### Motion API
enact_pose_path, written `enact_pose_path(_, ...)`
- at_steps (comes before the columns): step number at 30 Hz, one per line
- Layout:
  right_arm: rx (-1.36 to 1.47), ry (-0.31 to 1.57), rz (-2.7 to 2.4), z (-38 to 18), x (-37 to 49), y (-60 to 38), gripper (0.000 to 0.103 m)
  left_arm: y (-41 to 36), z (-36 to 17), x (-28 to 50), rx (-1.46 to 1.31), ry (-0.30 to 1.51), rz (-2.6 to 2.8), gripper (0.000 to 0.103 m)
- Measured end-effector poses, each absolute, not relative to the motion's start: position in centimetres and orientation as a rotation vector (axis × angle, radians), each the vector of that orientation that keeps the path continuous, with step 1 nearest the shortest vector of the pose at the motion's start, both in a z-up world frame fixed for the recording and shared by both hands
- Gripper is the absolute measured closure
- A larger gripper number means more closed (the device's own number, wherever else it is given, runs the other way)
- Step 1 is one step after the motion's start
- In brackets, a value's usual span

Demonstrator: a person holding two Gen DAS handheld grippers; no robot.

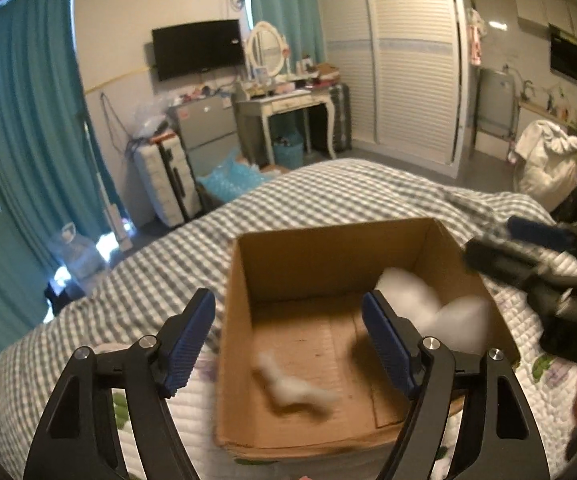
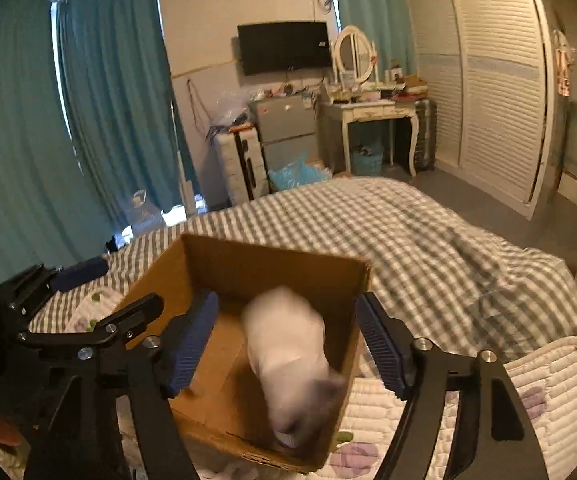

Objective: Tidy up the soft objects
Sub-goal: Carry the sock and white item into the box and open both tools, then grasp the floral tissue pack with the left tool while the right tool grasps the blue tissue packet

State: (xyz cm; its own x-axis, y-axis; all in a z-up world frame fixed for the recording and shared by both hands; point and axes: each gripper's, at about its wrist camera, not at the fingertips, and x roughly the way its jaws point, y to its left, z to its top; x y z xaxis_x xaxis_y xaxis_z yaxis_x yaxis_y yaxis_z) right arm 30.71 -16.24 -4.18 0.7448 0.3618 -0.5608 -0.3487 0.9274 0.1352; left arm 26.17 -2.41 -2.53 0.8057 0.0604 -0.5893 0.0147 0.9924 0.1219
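An open cardboard box [image 1: 244,312] sits on the bed; it also shows in the right wrist view [image 2: 248,268]. Inside lie a small blurred white fluffy piece [image 1: 292,388] and a big white soft toy [image 1: 428,312], blurred in the right wrist view [image 2: 288,356]. My left gripper [image 1: 288,344] is open and empty over the box's near left part. My right gripper [image 2: 288,344] is open and empty above the box, the white toy between its fingers but below them. The right gripper shows at the left wrist view's right edge [image 1: 528,252].
The bed has a grey checked blanket [image 1: 308,196] and a white quilted cover [image 2: 528,392]. Beyond are teal curtains [image 1: 20,120], suitcases [image 1: 168,176], a dressing table [image 1: 288,108] and a white wardrobe [image 1: 408,60].
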Motion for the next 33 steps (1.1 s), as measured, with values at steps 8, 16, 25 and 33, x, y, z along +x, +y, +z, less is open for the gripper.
enact_pose_path(8,-0.014,0.508,0.338,4.2,24.4,-17.1,0.022,-1.9,4.1,20.3,0.168,0.544,0.065,0.026)
enact_pose_path(16,-0.102,0.431,0.336,11.5,15.5,-17.0,0.006,-1.2,12.0,9.8,0.139,0.344,0.105,0.013)
enact_pose_path(25,-0.125,0.453,0.387,9.2,8.9,-16.7,0.000,-1.5,7.6,5.9,0.161,0.487,0.160,0.013)
enact_pose_path(33,-0.136,0.569,0.395,-0.1,9.4,-16.0,0.000,-1.2,-3.0,6.2,0.036,0.721,0.183,0.013)
